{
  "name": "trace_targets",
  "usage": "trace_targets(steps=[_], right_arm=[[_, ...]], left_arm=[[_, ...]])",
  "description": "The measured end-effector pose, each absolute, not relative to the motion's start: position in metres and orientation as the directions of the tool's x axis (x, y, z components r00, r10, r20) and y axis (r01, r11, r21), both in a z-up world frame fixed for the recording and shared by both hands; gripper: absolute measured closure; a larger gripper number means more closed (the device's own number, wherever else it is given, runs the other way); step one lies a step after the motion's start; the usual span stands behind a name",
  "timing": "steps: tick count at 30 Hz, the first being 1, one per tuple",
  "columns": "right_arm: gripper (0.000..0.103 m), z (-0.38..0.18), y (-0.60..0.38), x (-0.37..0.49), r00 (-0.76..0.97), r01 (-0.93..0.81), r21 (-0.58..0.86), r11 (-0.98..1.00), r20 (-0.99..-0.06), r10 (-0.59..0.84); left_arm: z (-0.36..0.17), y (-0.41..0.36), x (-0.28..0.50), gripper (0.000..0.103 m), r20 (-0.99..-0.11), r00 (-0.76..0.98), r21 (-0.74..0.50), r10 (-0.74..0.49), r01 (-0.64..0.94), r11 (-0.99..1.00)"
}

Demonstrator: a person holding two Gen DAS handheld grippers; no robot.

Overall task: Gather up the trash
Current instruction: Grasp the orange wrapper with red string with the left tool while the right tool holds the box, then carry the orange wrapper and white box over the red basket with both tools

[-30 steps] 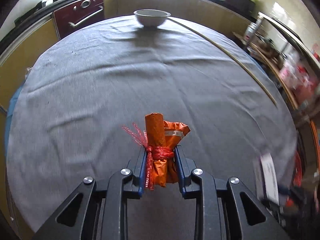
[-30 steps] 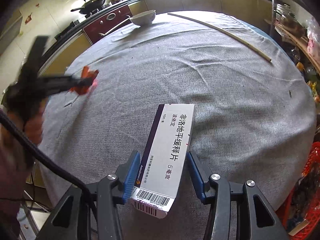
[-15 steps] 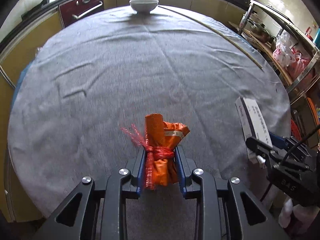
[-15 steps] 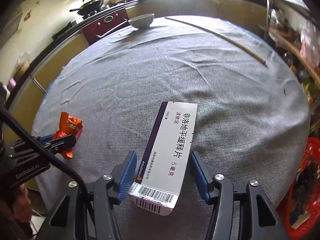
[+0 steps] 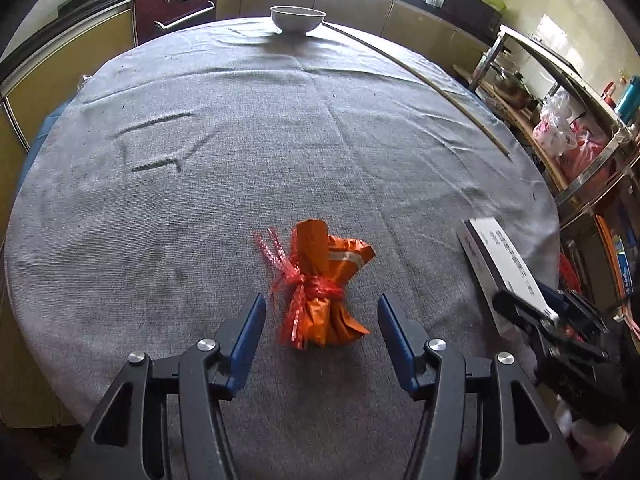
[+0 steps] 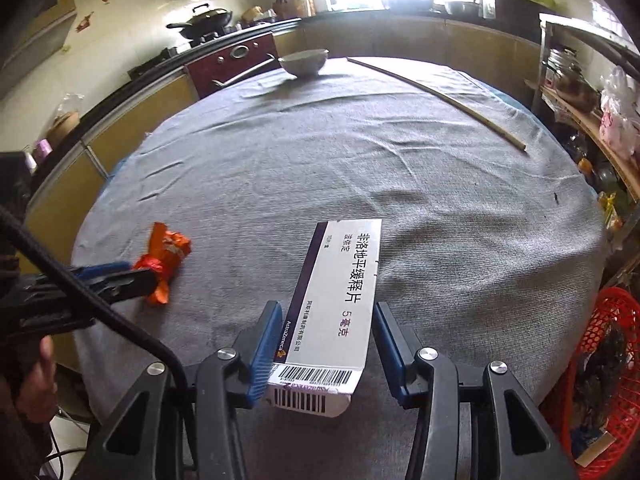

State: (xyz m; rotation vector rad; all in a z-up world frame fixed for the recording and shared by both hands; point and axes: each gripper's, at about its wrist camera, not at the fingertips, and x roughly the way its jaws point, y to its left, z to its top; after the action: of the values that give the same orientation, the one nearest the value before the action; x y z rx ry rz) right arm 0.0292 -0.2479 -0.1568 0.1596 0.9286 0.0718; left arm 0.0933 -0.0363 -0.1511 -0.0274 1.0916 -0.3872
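On a round tabletop (image 5: pixel 240 184) draped in grey cloth, an orange wrapper bundle (image 5: pixel 322 294) tied with red mesh ribbon lies between the blue fingers (image 5: pixel 249 334) of the left gripper (image 5: pixel 320 336), whose jaws are opening, with clear gaps on both sides and neither pad touching the bundle. From the right wrist camera, the same bundle (image 6: pixel 164 260) appears at the tabletop's near left edge, just in front of the left gripper's dark tips.

Over the near edge of the tabletop (image 6: pixel 440 184), the right gripper (image 6: pixel 326 340) holds a white-and-purple medicine box (image 6: pixel 332 312), printed with Chinese characters and a barcode, lengthwise between its fingers (image 6: pixel 266 346); its jaws are closing. The left pad presses the box's purple side, while whether the right pad touches its white edge is hard to tell. The box is tilted, its far end raised above the cloth.

At the far side of the tabletop stands a white bowl (image 5: pixel 297 19), and a long thin stick (image 5: pixel 420 80) lies along the right rim. A red mesh basket (image 6: pixel 600 368) holding scraps sits low beside the tabletop at right. A person's hand (image 6: pixel 34 380) grips the left tool's handle.
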Motion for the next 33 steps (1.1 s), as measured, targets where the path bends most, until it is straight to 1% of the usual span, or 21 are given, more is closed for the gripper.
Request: trace_targets(steps=[2,3,8,10,14,19,21,26,30,33], right_arm=[[0.054,-0.155,-0.244,0.024,0.603,-0.007,0.156,0.988,-0.787,0.128],[0.054,-0.155,-0.241,0.021,0.604,-0.014,0.145,0.989,-0.787,0.124],[0.054,-0.159,-0.239,0.008,0.595,-0.024,0.138,0.990,-0.794,0.125],[0.054,-0.163,-0.244,0.005,0.587,-0.014,0.160,0.987,-0.798,0.138],[0.050,-0.168,-0.250,0.002,0.567,0.016,0.221,0.975,-0.806,0.173],[0.050,-0.169,-0.244,0.002,0.571,-0.006,0.184,0.983,-0.806,0.154],[0.053,-0.169,-0.242,0.001,0.574,-0.021,0.160,0.987,-0.806,0.143],[0.054,-0.166,-0.248,0.000,0.595,-0.023,0.126,0.992,-0.796,0.115],[0.055,-0.155,-0.262,0.000,0.631,-0.014,0.156,0.988,-0.765,0.130],[0.058,-0.146,-0.272,-0.001,0.657,-0.002,0.179,0.984,-0.742,0.137]], left_arm=[[-0.158,-0.037,0.095,0.073,-0.860,0.386,-0.230,-0.334,0.291,0.929],[-0.162,-0.037,0.095,0.076,-0.865,0.373,-0.233,-0.334,0.289,0.928],[-0.153,-0.038,0.081,0.077,-0.849,0.414,-0.218,-0.328,0.291,0.931],[-0.145,-0.041,0.073,0.077,-0.843,0.437,-0.193,-0.315,0.302,0.934],[-0.131,-0.049,0.059,0.077,-0.830,0.472,-0.153,-0.296,0.317,0.936],[-0.113,-0.062,0.048,0.077,-0.809,0.534,-0.064,-0.245,0.335,0.940],[-0.108,-0.066,0.049,0.077,-0.799,0.556,-0.034,-0.228,0.337,0.941],[-0.098,-0.077,0.049,0.077,-0.773,0.611,0.061,-0.170,0.338,0.939],[-0.095,-0.086,0.051,0.077,-0.767,0.626,0.102,-0.145,0.341,0.934],[-0.094,-0.093,0.054,0.077,-0.765,0.631,0.123,-0.133,0.345,0.930]])
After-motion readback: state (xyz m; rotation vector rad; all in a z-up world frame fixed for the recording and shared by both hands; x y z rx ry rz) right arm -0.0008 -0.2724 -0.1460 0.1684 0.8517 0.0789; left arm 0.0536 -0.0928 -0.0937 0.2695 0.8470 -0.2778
